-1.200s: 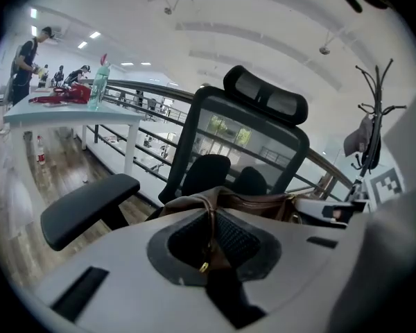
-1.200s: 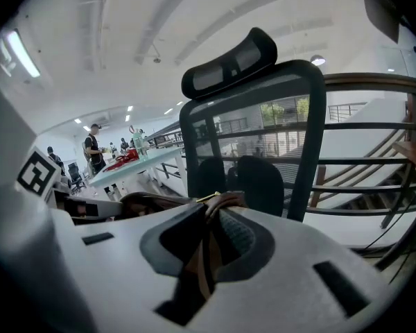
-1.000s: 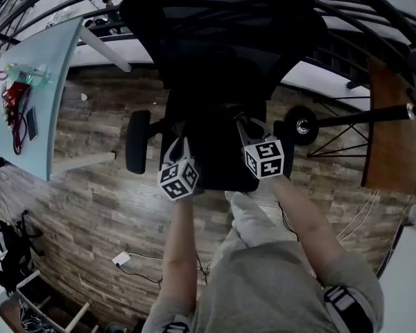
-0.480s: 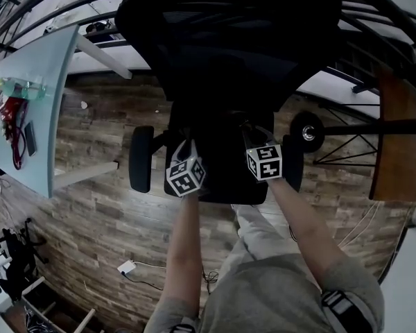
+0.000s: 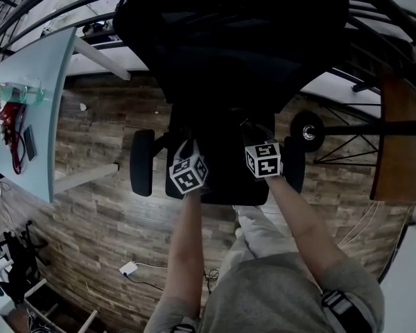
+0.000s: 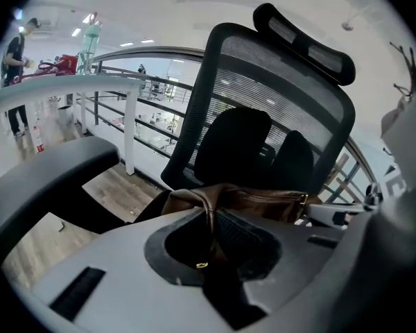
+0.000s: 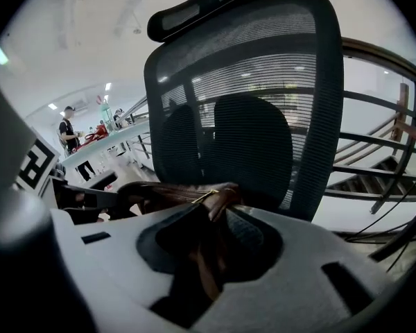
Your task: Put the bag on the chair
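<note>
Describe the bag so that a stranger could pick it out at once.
Find the big black mesh chair, the largest thing in the scene. Low in front of its backrest lies the bag, soft and slumped. It is the only brown leather thing against all that black, with a small gold-coloured fitting at one end.

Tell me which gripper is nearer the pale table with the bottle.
Left. The left gripper, shut on the bag strap, is on the chair's side nearest the table; the right gripper, jaws opening with the strap between them, is farther across.
</note>
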The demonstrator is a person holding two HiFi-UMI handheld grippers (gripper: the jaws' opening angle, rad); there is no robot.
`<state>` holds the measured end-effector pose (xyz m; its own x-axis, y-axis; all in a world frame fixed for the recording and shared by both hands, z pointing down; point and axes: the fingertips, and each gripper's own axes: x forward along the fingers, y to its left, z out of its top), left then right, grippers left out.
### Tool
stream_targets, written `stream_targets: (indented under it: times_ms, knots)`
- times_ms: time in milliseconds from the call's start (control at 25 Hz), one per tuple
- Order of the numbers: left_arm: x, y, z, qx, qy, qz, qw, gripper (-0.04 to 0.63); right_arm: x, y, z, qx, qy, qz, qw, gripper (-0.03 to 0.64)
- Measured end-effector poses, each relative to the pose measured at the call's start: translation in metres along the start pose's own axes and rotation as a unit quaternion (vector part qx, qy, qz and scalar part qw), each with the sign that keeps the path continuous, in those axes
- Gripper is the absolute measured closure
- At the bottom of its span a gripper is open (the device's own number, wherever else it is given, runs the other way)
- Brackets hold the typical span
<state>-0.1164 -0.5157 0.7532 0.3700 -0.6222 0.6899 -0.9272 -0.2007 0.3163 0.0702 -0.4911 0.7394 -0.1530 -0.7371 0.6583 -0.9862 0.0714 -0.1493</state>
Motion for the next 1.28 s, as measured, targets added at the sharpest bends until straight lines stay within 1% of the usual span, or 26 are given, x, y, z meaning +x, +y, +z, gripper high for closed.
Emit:
stream_targets:
  times_ms: [40, 80, 120, 160, 200, 240, 360, 440, 800, 920, 1040, 1120, 1200, 1280]
  knots:
    - [-0.001, -0.001, -0.001, -0.002, 0.002, -0.001, 1.0000, 0.561, -0.001, 0.000, -0.001, 0.002, 0.003, 0.000, 1.000, 0.542]
    - [-0.003, -0.002, -0.001, -0.006, 0.003, -0.006, 1.0000, 0.558, -0.003, 0.001, -0.002, 0.005, 0.005, 0.001, 1.000, 0.513]
    - [-0.005, -0.005, -0.001, -0.011, 0.003, -0.015, 0.9998, 0.540, -0.005, 0.002, -0.002, 0.008, 0.004, 0.003, 1.000, 0.462]
    - [-0.006, -0.008, 0.001, -0.013, 0.000, -0.024, 0.9996, 0.481, -0.007, 0.002, -0.001, 0.011, 0.001, 0.003, 1.000, 0.422]
    - [-0.008, -0.010, 0.003, -0.013, -0.005, -0.031, 0.9994, 0.421, -0.009, 0.002, 0.001, 0.014, -0.003, 0.001, 1.000, 0.407]
    - [-0.011, -0.012, 0.006, -0.011, -0.010, -0.034, 0.9993, 0.394, -0.013, 0.001, 0.004, 0.017, -0.008, -0.003, 1.000, 0.394]
    - [-0.021, -0.014, 0.007, -0.004, -0.024, -0.033, 0.9992, 0.331, -0.029, -0.001, 0.011, 0.022, -0.020, -0.019, 0.999, 0.383]
    - [-0.032, -0.013, 0.009, 0.001, -0.027, -0.026, 0.9993, 0.324, -0.042, 0.000, 0.014, 0.028, -0.029, -0.025, 0.999, 0.382]
    - [-0.100, -0.029, 0.016, 0.018, -0.063, -0.056, 0.9963, 0.325, -0.121, 0.031, 0.020, 0.063, -0.085, -0.040, 0.994, 0.385]
    - [-0.127, -0.034, 0.016, 0.031, -0.068, -0.070, 0.9947, 0.331, -0.149, 0.048, 0.021, 0.074, -0.100, -0.039, 0.991, 0.414]
    - [-0.161, -0.037, 0.019, 0.041, -0.080, -0.087, 0.9922, 0.385, -0.179, 0.067, 0.025, 0.074, -0.115, -0.044, 0.990, 0.450]
    - [-0.184, -0.039, 0.021, 0.047, -0.092, -0.092, 0.9903, 0.419, -0.200, 0.078, 0.027, 0.073, -0.124, -0.049, 0.988, 0.490]
    - [-0.209, -0.042, 0.022, 0.052, -0.107, -0.094, 0.9885, 0.476, -0.222, 0.088, 0.027, 0.074, -0.135, -0.053, 0.987, 0.538]
    - [-0.234, -0.045, 0.023, 0.053, -0.123, -0.097, 0.9863, 0.526, -0.245, 0.099, 0.027, 0.070, -0.144, -0.054, 0.986, 0.564]
